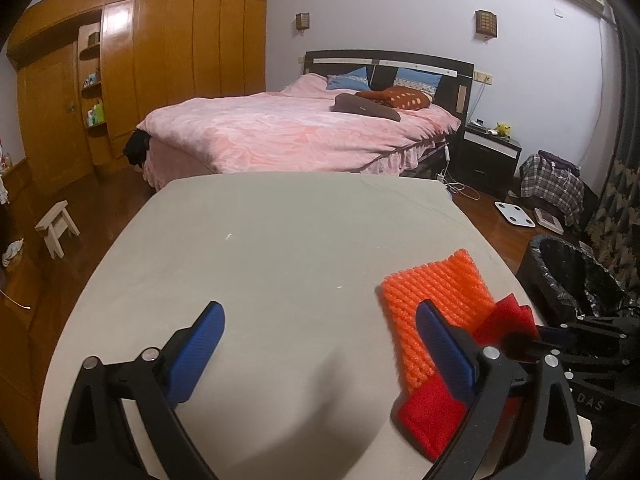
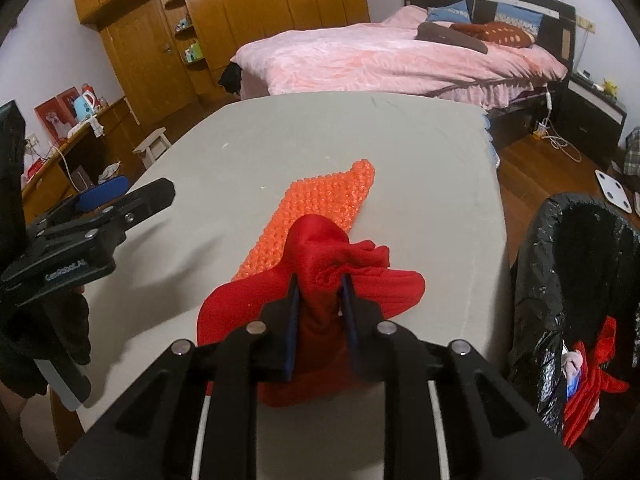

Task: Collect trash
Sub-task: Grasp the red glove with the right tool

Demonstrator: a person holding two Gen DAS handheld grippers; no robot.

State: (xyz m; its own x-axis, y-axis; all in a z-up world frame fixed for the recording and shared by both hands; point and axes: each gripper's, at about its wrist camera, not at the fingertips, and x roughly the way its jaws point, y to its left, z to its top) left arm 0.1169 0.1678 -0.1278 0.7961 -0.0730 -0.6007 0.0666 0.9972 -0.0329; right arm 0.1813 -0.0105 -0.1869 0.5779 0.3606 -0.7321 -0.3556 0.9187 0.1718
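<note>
1. The right gripper (image 2: 320,292) has its jaws clenched on a bunched fold of the red cloth (image 2: 320,280), which rises between the blue pads and spreads flat on the desk (image 2: 420,152) on either side of them.
2. The left gripper (image 1: 320,344) hovers just left of it with its jaws released and nothing between them; its right finger (image 1: 444,352) overlaps the near part of the orange foam net (image 1: 436,300) in the left wrist view, though contact cannot be told.
3. The orange foam net lies flat on the grey desk just beyond the red cloth, its near end tucked under the cloth, its far end pointing toward the middle of the desk.
4. To the right, past the desk's right edge, stands a trash bin lined with a black bag (image 2: 568,248), close beside the desk; red and pale scraps (image 2: 588,384) lie inside it.
5. The desk is bare left of and beyond the net, apart from a few small white specks (image 1: 229,236).
6. Beyond the far edge is wooden floor (image 1: 108,208), a small white stool (image 1: 56,226) to the left, and a bed with a pink cover (image 1: 288,132).
</note>
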